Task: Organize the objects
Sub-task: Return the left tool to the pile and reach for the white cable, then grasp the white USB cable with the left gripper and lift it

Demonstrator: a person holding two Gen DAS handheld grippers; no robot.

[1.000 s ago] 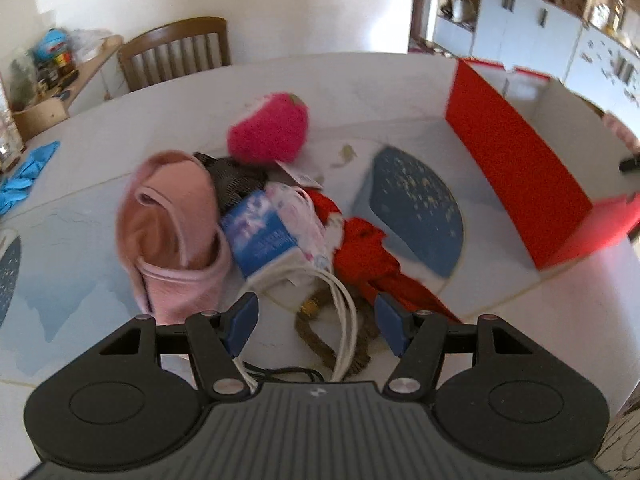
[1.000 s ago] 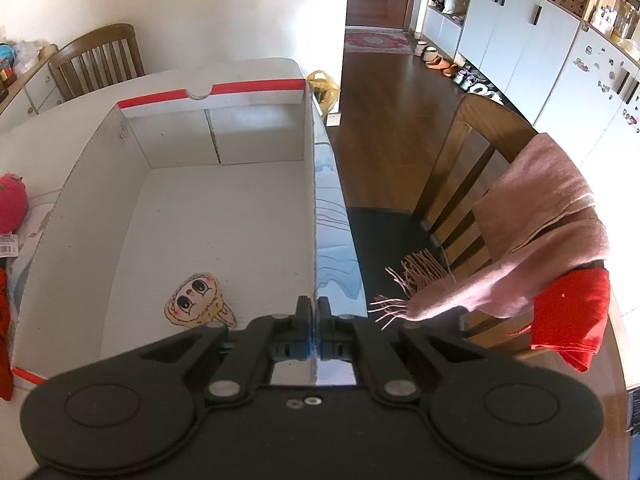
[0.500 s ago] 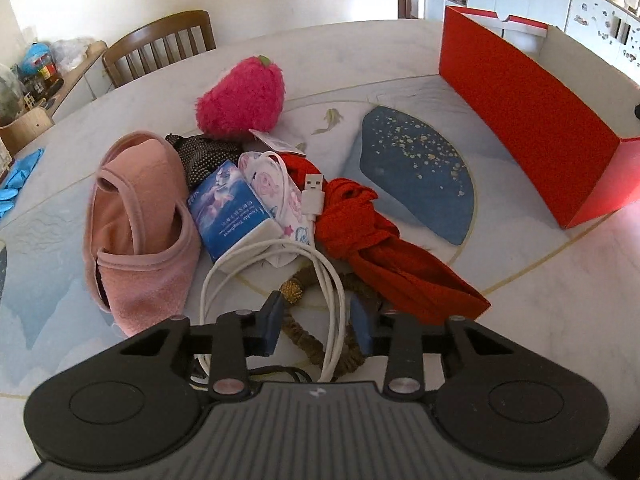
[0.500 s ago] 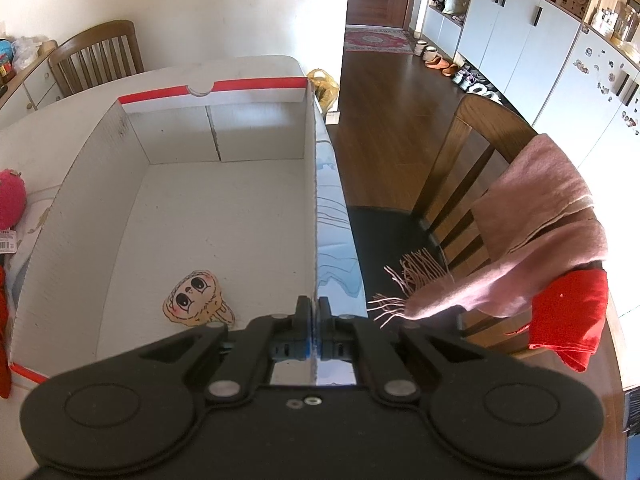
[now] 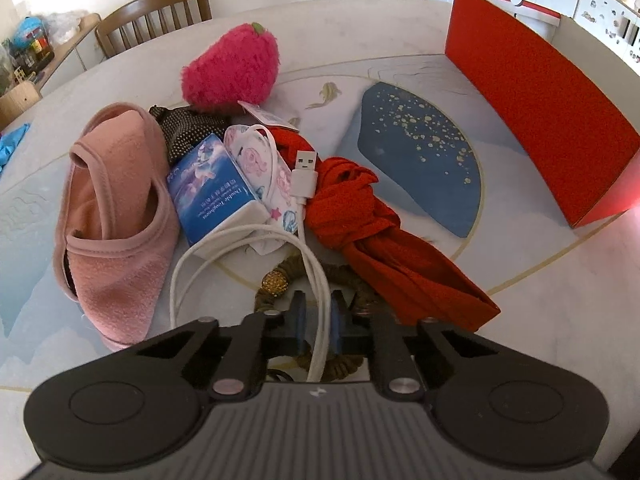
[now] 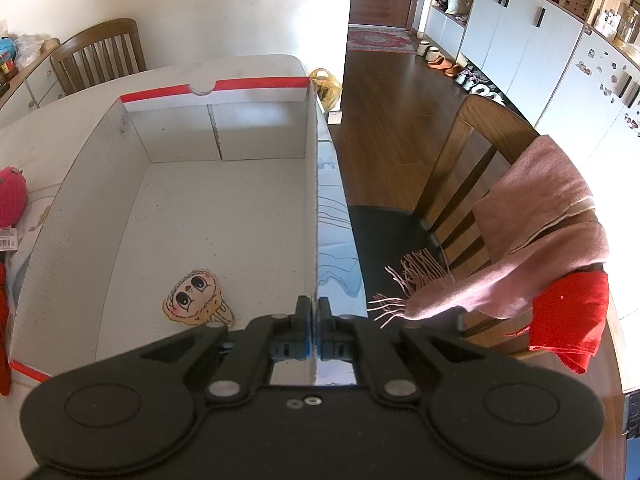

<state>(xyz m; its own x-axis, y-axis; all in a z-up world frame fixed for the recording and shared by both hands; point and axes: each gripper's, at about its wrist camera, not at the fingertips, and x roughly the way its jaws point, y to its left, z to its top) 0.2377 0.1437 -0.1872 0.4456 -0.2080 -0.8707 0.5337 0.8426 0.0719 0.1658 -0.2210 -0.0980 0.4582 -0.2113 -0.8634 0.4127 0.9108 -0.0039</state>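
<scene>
On the blue-and-white tissue pack (image 5: 210, 188) we read "Double Toughness" in small white print, upside down to us; the other lines on it are too small to make out. A barcode tag (image 6: 7, 238) shows at the left edge of the right wrist view, its print unreadable.

Our left claw (image 5: 318, 322) has just been closing and now pinches the looped white USB cable (image 5: 248, 242) between its blue pads; the cable's plug (image 5: 306, 164) lies further up on the knotted red cloth (image 5: 372, 236). The cable rests on the table (image 5: 540, 320) amid a pile: a pink fleece slipper (image 5: 112, 216), a fuzzy pink strawberry plush (image 5: 232, 68), a pink-patterned white pouch (image 5: 260, 160) and a brown braided cord with a gold bead (image 5: 276, 284).

Only the left view shows this pile and the red outer wall of the cardboard box (image 5: 540, 112). Only the right view shows the box's white inside (image 6: 224, 208), where a flat cartoon-face figure (image 6: 196, 298) lies, plus a wooden chair (image 6: 472, 152) draped with a pink fringed scarf (image 6: 536, 232). Our right claw (image 6: 314, 316) is fully closed on the box's right wall edge.
</scene>
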